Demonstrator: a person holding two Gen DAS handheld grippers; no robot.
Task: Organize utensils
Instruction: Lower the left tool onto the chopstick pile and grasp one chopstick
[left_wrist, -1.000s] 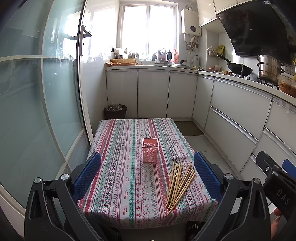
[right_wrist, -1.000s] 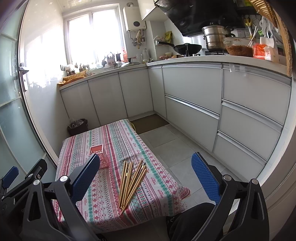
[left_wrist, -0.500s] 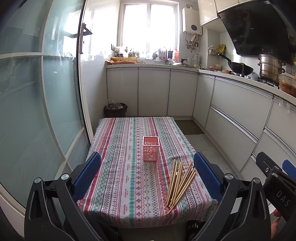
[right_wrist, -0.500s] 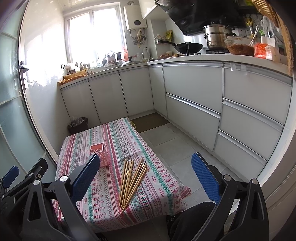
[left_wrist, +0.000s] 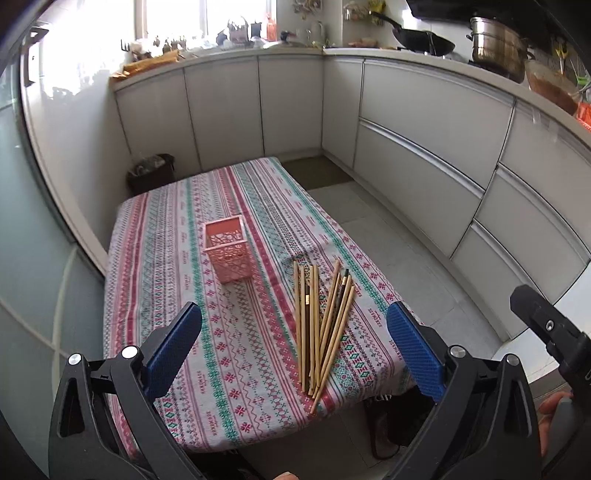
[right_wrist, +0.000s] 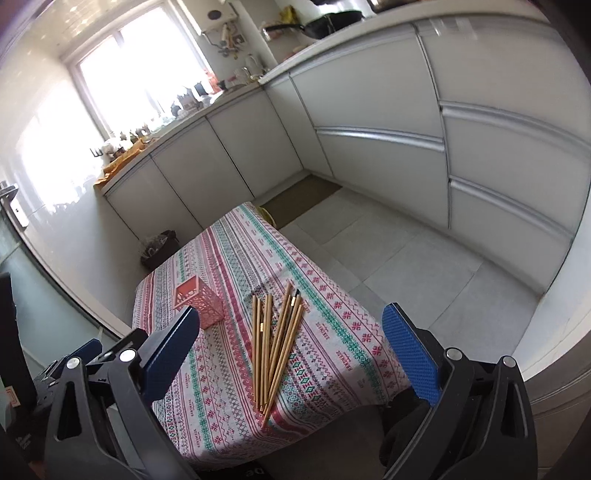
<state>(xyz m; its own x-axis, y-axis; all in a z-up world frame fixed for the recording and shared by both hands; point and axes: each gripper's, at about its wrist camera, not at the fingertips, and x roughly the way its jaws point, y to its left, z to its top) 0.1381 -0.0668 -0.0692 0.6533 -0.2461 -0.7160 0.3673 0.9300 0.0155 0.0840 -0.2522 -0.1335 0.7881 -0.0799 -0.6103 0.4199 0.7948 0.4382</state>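
Observation:
Several wooden chopsticks (left_wrist: 322, 321) lie fanned out near the front right of a small table with a striped cloth (left_wrist: 177, 236). A pink perforated holder (left_wrist: 229, 249) stands upright and empty to their left. The chopsticks (right_wrist: 275, 341) and holder (right_wrist: 199, 302) also show in the right wrist view. My left gripper (left_wrist: 295, 350) is open and empty, above the table's front edge. My right gripper (right_wrist: 288, 354) is open and empty, above the chopsticks' near ends.
White kitchen cabinets (left_wrist: 424, 147) run along the back and right, with a wok and pot on the counter. A dark waste bin (left_wrist: 151, 171) stands behind the table. A glass door (left_wrist: 37, 258) is at the left. Tiled floor (right_wrist: 424, 266) lies right of the table.
Both grippers have tilted downward and moved in toward the table. The chopsticks and holder have not moved.

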